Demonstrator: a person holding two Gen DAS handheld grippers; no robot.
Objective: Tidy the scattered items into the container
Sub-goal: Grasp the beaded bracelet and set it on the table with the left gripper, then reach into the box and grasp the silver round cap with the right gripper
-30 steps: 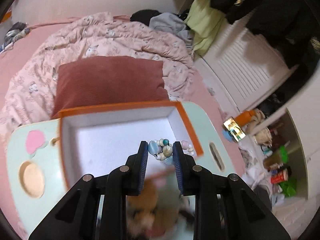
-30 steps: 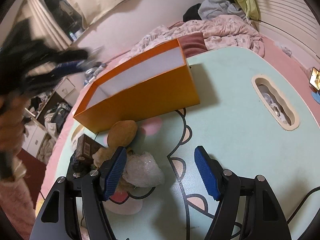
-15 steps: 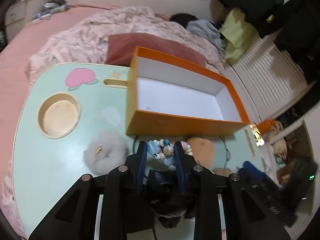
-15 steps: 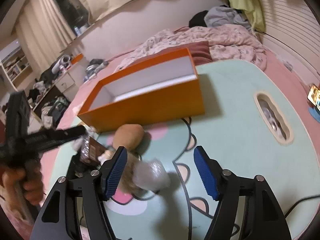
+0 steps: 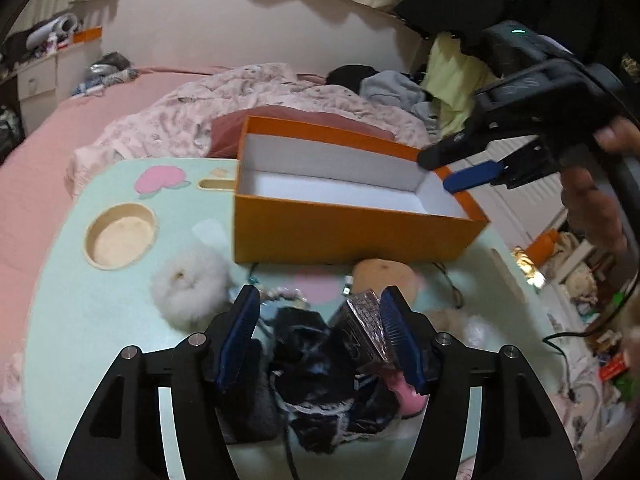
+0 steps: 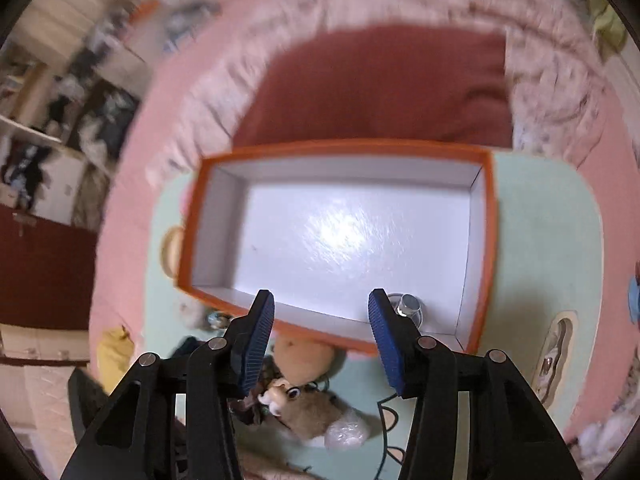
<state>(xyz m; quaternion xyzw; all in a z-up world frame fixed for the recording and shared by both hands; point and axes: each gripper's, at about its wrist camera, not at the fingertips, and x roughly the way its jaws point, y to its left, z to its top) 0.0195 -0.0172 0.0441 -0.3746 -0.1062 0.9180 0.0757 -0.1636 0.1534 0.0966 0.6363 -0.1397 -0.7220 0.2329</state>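
Orange box [image 6: 486,240], white-lined, on mint table [image 6: 552,240]; one clear item, possibly a bottle [image 6: 410,306], inside. Right gripper [image 6: 320,320] above it: empty, closing. Left gripper [image 5: 320,320]: empty, opening over clutter.

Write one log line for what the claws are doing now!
left claw: opening over clutter | right claw: closing, empty, above orange box | box: small clear item

A bedroom: a bed [image 5: 52,160] with a pink sheet and a crumpled pink floral duvet [image 5: 248,96] fills the view from 9 to 12 o'clock, a dark red pillow [image 6: 384,88] on it. A pale wall [image 5: 240,28] runs behind; white louvred doors [image 5: 520,184] at 3 o'clock
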